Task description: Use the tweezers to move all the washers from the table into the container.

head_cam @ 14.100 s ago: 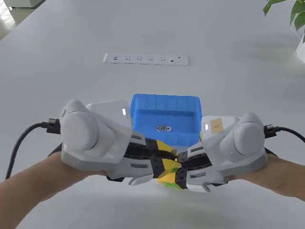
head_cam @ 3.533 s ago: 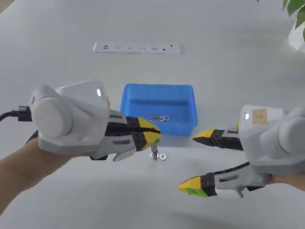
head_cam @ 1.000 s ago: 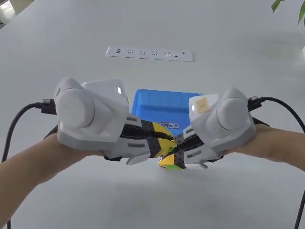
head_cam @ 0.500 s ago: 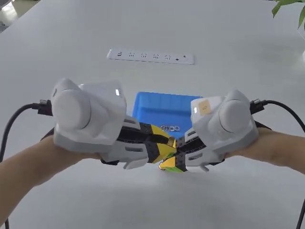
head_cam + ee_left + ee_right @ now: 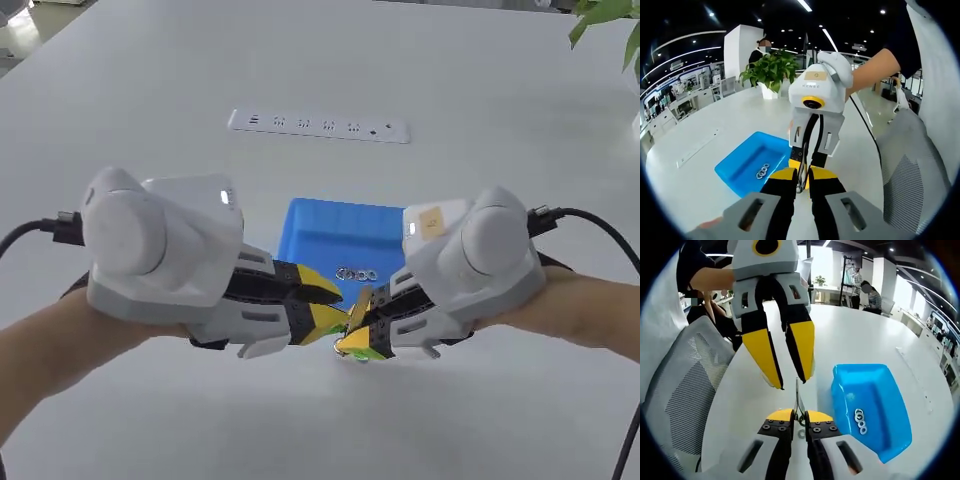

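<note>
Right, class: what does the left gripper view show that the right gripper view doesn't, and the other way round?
Left gripper view: the right gripper seen head-on, coming down from above, and a potted plant on the table.
Right gripper view: the left gripper seen head-on, its yellow jaws apart.
Both: the tweezers clamped in the right gripper, the blue container with washers lying in it, the white table and a mesh chair.
</note>
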A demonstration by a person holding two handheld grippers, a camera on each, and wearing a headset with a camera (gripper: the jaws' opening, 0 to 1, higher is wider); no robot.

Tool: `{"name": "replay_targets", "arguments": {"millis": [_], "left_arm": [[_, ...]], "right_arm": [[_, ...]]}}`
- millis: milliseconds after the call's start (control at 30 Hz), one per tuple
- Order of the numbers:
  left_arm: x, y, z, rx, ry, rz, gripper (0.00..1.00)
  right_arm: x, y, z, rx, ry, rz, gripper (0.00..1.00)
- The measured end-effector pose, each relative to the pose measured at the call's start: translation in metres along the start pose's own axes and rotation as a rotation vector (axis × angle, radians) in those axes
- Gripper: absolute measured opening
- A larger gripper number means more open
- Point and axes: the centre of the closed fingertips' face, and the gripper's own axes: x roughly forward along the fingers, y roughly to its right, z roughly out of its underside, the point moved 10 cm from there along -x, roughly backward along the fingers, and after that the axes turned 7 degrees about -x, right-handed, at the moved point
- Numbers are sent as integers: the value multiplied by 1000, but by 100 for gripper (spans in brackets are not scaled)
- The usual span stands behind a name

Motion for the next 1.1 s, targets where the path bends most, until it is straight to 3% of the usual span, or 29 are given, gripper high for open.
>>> {"name": "replay_targets", "arguments": {"millis": [267, 700, 1100], "left_arm": [[-17, -6, 4, -19, 6, -52, 14], [-39, -1, 6, -45, 44, -112, 14], [-55, 0, 11, -63, 69, -143, 13]], "right_arm": [[-15, 6, -8, -14, -9, 16, 9], [-42, 7, -29, -22, -7, 8, 9], [-63, 16, -51, -60, -8, 41, 9]]}}
